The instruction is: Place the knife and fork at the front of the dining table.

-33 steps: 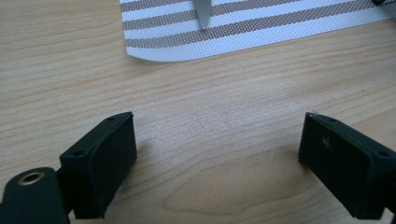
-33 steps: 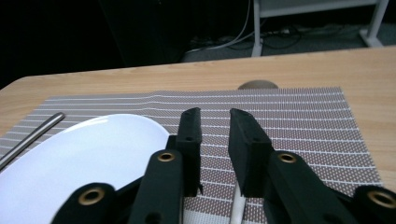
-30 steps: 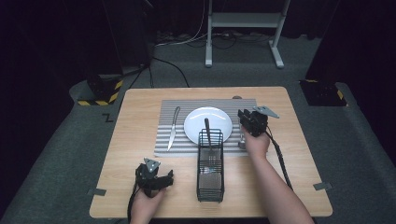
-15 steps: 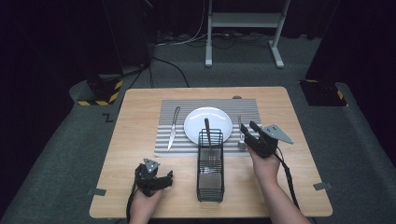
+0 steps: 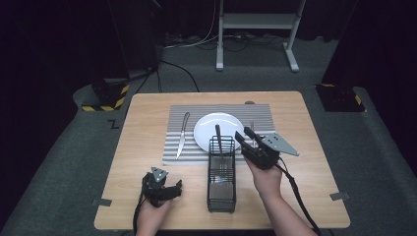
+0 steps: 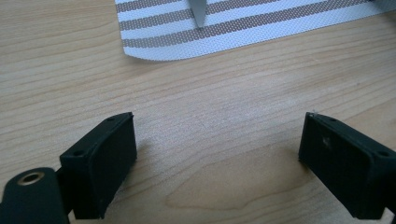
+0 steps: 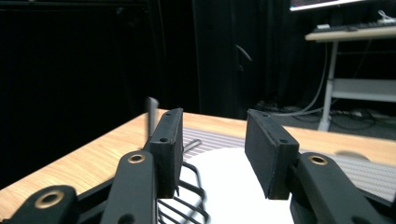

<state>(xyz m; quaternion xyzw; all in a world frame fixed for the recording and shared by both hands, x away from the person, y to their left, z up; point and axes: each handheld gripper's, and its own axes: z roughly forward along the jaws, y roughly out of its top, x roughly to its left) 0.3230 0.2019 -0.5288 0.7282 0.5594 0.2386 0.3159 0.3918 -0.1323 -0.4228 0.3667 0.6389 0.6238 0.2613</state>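
Observation:
On the striped placemat [image 5: 187, 147] a white plate [image 5: 216, 129] lies between a knife [image 5: 182, 135] on its left and a fork [image 5: 252, 127] on its right. A black wire caddy [image 5: 222, 172] stands in front of the plate with a utensil handle [image 5: 218, 133] upright in it. My right gripper [image 5: 244, 135] hovers by the caddy's far right corner. Its jaws have just been opening and stand open with nothing between them [image 7: 212, 116]. My left gripper [image 5: 164, 181] rests open on the wood at the front left, its jaws [image 6: 219, 135] wide over bare table.
The wooden table [image 5: 147, 113] has bare wood on both sides of the placemat. The knife's tip [image 6: 198, 13] and a placemat corner [image 6: 154, 46] lie ahead of the left gripper. A metal stand [image 5: 255, 29] and cables are on the floor beyond the table.
The right gripper has drawn back from the fork beside the plate toward the near side, then shifted left to the caddy's corner, its jaws a little wider. The left gripper has stayed put.

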